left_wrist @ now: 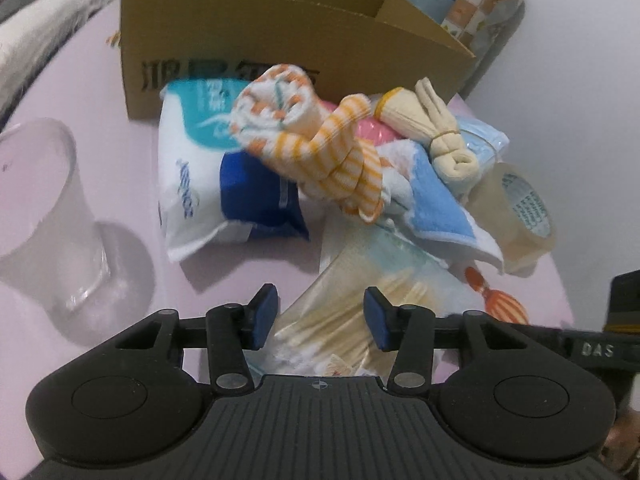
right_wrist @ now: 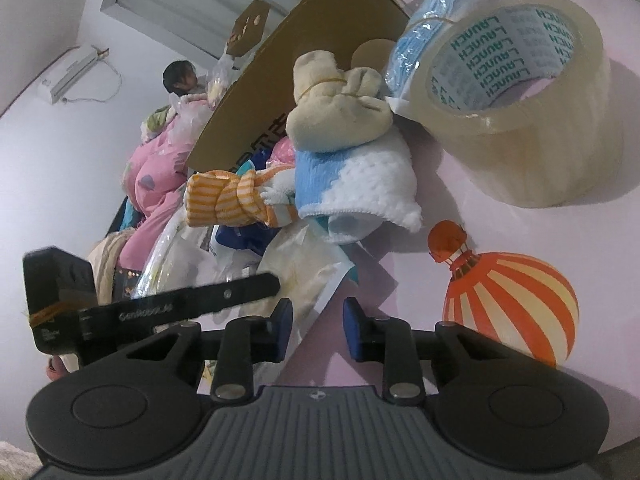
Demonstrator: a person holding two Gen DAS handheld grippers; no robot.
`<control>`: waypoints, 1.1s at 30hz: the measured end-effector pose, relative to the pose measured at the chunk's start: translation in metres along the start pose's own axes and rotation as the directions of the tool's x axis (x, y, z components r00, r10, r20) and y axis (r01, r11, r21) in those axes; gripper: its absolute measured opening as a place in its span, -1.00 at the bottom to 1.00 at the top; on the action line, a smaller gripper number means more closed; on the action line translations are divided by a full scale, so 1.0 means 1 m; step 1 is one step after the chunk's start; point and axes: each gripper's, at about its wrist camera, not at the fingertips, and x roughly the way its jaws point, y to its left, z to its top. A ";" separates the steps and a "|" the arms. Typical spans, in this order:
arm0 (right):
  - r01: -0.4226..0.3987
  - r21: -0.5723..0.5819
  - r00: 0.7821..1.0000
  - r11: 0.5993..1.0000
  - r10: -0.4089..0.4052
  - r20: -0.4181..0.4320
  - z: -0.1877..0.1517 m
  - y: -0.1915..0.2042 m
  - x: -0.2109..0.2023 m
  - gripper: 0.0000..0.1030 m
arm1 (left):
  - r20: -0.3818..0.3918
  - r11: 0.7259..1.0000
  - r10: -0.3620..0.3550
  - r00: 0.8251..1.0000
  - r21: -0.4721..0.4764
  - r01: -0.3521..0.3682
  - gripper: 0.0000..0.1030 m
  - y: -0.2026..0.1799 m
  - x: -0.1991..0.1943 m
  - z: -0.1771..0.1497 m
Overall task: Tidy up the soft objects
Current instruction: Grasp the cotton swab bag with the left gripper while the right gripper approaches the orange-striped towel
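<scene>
A pile of soft things lies on the pink table in front of an open cardboard box (left_wrist: 280, 44). An orange-striped sock bundle (left_wrist: 340, 160) sits on top, next to a white and orange rolled cloth (left_wrist: 276, 104). A beige cloth roll bound with rubber bands (left_wrist: 436, 132) rests on a blue and white towel (left_wrist: 436, 208). A tissue pack (left_wrist: 192, 176) lies at the left. My left gripper (left_wrist: 320, 316) is open and empty above a bag of cotton swabs (left_wrist: 360, 312). My right gripper (right_wrist: 316, 328) is open and empty, below the towel (right_wrist: 352, 184), the beige roll (right_wrist: 340, 108) and the striped socks (right_wrist: 228, 200).
A clear plastic cup (left_wrist: 44, 216) stands at the left. A roll of clear packing tape (left_wrist: 516, 216) lies right of the pile and shows large in the right wrist view (right_wrist: 520, 96). A bag of blue face masks (right_wrist: 424, 36) leans by the box (right_wrist: 304, 64). A person stands in the background (right_wrist: 180, 80).
</scene>
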 end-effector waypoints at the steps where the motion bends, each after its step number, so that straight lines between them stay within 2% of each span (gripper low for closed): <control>1: -0.005 0.008 1.000 1.000 0.005 0.001 0.000 -0.001 -0.001 -0.30 | -0.005 1.000 -0.006 1.000 -0.001 0.006 -0.08 0.001 -0.002 -0.003; 3: -0.017 0.026 1.000 1.000 0.017 0.002 0.000 -0.003 -0.001 -0.30 | -0.022 1.000 -0.028 0.999 0.009 0.029 -0.06 0.000 -0.007 -0.008; 6: -0.026 0.041 1.000 0.999 0.026 0.001 0.000 -0.004 -0.002 -0.30 | -0.066 0.995 -0.083 0.994 0.043 0.086 0.08 -0.005 -0.011 -0.018; 8: -0.035 0.051 0.999 0.998 0.035 -0.007 0.000 -0.004 -0.001 -0.30 | -0.057 0.994 -0.073 0.996 0.081 0.077 0.25 -0.012 -0.018 -0.023; 10: -0.033 0.050 0.999 0.998 0.033 -0.014 -0.001 -0.002 -0.001 -0.30 | -0.023 0.990 -0.048 0.999 0.129 0.050 0.64 -0.021 -0.026 -0.026; 13: -0.027 0.051 0.999 0.998 0.028 -0.019 -0.003 0.001 0.000 -0.30 | -0.010 0.978 -0.028 1.000 0.207 0.030 0.88 -0.032 -0.030 -0.029; 18: -0.042 0.052 0.998 0.998 0.044 -0.037 -0.006 0.009 0.006 -0.30 | -0.042 0.946 0.025 0.999 0.325 -0.010 0.90 -0.056 -0.019 -0.039; 21: -0.055 0.023 0.998 0.998 0.056 -0.042 -0.006 0.020 0.009 -0.29 | -0.027 0.936 0.077 0.997 0.346 -0.063 0.90 -0.062 -0.013 -0.041; 24: -0.065 -0.010 0.997 0.998 0.064 -0.047 -0.004 0.031 0.012 -0.29 | -0.025 0.938 0.109 0.994 0.332 -0.095 0.88 -0.060 -0.008 -0.042; 28: -0.111 -0.010 0.991 0.994 0.110 -0.073 -0.002 0.038 0.016 -0.29 | -0.036 0.946 0.133 0.990 0.303 -0.116 0.70 -0.054 -0.003 -0.041; 33: -0.136 -0.004 0.988 0.991 0.136 -0.079 0.000 0.040 0.017 -0.29 | -0.004 0.946 0.140 0.990 0.295 -0.133 0.41 -0.050 -0.007 -0.043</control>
